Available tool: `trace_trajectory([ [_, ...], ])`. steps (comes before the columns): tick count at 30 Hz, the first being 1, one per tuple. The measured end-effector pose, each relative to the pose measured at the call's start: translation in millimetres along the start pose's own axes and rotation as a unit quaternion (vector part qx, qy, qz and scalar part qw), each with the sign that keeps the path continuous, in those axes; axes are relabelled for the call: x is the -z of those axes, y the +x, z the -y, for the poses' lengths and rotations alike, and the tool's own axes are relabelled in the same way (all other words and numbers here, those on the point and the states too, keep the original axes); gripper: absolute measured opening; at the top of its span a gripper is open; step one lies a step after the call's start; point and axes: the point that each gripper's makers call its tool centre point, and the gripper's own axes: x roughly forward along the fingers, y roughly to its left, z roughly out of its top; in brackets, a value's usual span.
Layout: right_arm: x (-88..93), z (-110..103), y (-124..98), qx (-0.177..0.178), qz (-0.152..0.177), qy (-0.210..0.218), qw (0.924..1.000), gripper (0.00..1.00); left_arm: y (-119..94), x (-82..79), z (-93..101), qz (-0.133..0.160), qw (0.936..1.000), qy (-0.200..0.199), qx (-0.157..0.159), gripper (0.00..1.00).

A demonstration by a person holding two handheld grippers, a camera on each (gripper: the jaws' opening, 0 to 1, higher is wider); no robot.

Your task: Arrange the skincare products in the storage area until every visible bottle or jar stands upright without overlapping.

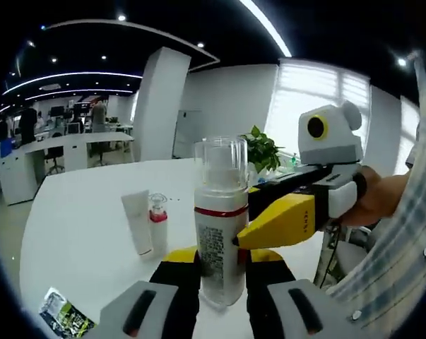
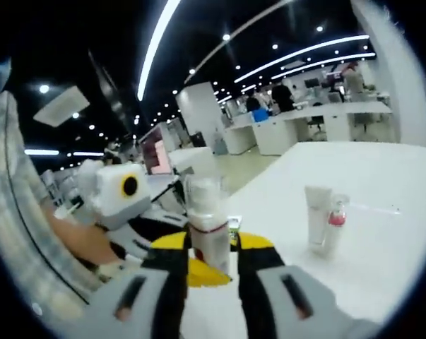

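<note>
Plainly, in the left gripper view the left gripper (image 1: 220, 272) had its jaws clamped low on the pump bottle (image 1: 220, 226), which stood on the white table (image 1: 78, 219); its hard, smooth plastic looked light and slippery, best held mid-body. The right gripper (image 1: 269, 229) touched its side. A white tube (image 1: 138, 222) and small red-collared bottle (image 1: 158, 222) stood near.

In the right gripper view the right gripper (image 2: 210, 268) flanked the same bottle (image 2: 207, 229); whether it gripped could not be told.
</note>
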Motion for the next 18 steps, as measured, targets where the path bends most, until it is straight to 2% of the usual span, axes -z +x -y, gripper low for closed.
trace_trajectory([
  [4, 1.7, 0.0, -0.2, 0.015, -0.004, -0.004, 0.9999, 0.21, -2.0, 3.1, 5.1, -0.002, 1.0000, 0.008, -0.003, 0.23],
  [9, 5.6, -6.6, -4.8, 0.004, -0.008, -0.013, 0.9999, 0.20, -7.1, 6.7, 11.5, 0.005, 1.0000, 0.007, -0.002, 0.23],
  [15, 13.7, -7.6, -1.4, 0.001, -0.020, -0.015, 0.9997, 0.20, -8.1, 15.2, 9.2, -0.003, 0.9998, 0.018, -0.006, 0.24],
  [18, 15.3, -7.7, 0.8, 0.000, -0.018, -0.017, 0.9997, 0.20, -9.0, 17.4, 8.1, -0.004, 1.0000, 0.008, -0.003, 0.25],
])
